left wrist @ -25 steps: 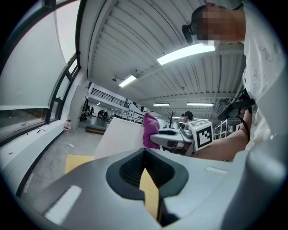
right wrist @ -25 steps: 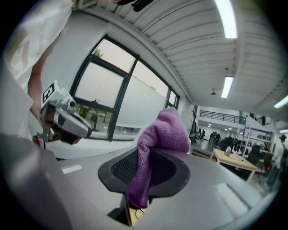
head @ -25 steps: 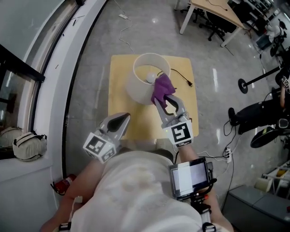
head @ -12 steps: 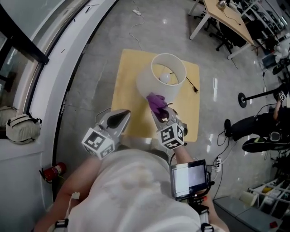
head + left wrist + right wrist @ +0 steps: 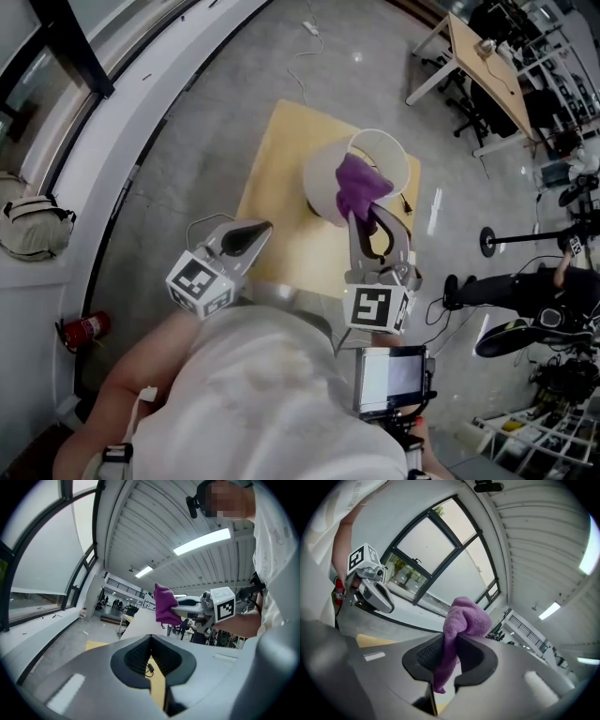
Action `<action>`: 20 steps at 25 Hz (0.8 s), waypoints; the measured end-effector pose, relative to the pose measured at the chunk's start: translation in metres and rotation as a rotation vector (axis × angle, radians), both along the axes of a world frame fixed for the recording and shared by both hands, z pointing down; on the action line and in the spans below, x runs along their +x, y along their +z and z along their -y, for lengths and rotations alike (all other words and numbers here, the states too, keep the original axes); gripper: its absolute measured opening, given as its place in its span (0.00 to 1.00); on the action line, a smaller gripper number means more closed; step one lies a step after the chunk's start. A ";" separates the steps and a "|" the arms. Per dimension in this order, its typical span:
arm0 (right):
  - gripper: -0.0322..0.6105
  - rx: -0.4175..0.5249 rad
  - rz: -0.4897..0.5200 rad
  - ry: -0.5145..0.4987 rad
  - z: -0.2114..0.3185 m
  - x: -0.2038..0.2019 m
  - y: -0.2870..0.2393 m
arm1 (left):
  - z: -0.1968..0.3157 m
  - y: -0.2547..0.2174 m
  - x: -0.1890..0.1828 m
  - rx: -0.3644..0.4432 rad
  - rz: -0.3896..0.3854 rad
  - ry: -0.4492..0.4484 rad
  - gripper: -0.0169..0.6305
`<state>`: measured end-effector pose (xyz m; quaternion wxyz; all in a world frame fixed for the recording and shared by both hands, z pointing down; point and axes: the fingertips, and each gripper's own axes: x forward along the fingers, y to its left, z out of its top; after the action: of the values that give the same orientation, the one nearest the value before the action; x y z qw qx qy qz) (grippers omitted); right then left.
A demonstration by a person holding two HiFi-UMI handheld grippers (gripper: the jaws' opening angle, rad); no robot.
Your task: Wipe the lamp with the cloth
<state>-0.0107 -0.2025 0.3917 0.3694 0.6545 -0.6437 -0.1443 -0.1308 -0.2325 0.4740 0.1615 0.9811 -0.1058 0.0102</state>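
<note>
The right tongs (image 5: 366, 208) pinch the cloth (image 5: 356, 183) at the 7 o'clock rim of the lamp (image 5: 386, 153), which stands at 1 o'clock on the desk (image 5: 279, 169). The left tongs (image 5: 261, 228) are pressed together and empty, well apart at 8 o'clock. With nothing steadying the lamp, a hard push could tip it. The cloth could also slip free.

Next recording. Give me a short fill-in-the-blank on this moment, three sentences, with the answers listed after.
1. The right tool is clamped on the bunched fuzzy cloth, whose colour is ____.
2. The lamp with the white drum shade stands on a square table whose top is pale ____.
3. The left tool has its jaws together and holds ____.

Missing words: purple; yellow; nothing.
</note>
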 end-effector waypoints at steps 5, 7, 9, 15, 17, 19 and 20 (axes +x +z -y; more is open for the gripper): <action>0.18 -0.107 -0.277 0.073 0.013 0.019 0.017 | 0.005 0.002 -0.007 -0.011 -0.021 -0.015 0.03; 0.18 -0.186 -0.353 0.077 0.020 0.018 0.043 | 0.007 0.002 -0.013 -0.013 -0.024 -0.027 0.03; 0.18 -0.258 -0.396 0.055 0.023 0.012 0.069 | 0.010 0.002 -0.016 -0.018 -0.028 -0.042 0.03; 0.18 -0.510 -0.450 -0.045 0.016 -0.006 0.165 | 0.018 0.001 -0.025 -0.025 -0.027 -0.078 0.03; 0.18 -0.568 -0.454 -0.068 0.011 -0.008 0.184 | 0.021 0.000 -0.028 -0.028 -0.028 -0.089 0.03; 0.18 -0.584 -0.461 -0.095 0.012 -0.013 0.184 | 0.026 -0.001 -0.031 -0.029 -0.032 -0.100 0.03; 0.18 -0.580 -0.468 -0.110 0.014 -0.016 0.178 | 0.028 -0.001 -0.033 -0.029 -0.033 -0.106 0.03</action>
<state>-0.0269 -0.2166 0.5696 0.6682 0.4364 -0.5903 -0.1210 -0.1633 -0.2606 0.4733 0.1780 0.9717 -0.1549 -0.0128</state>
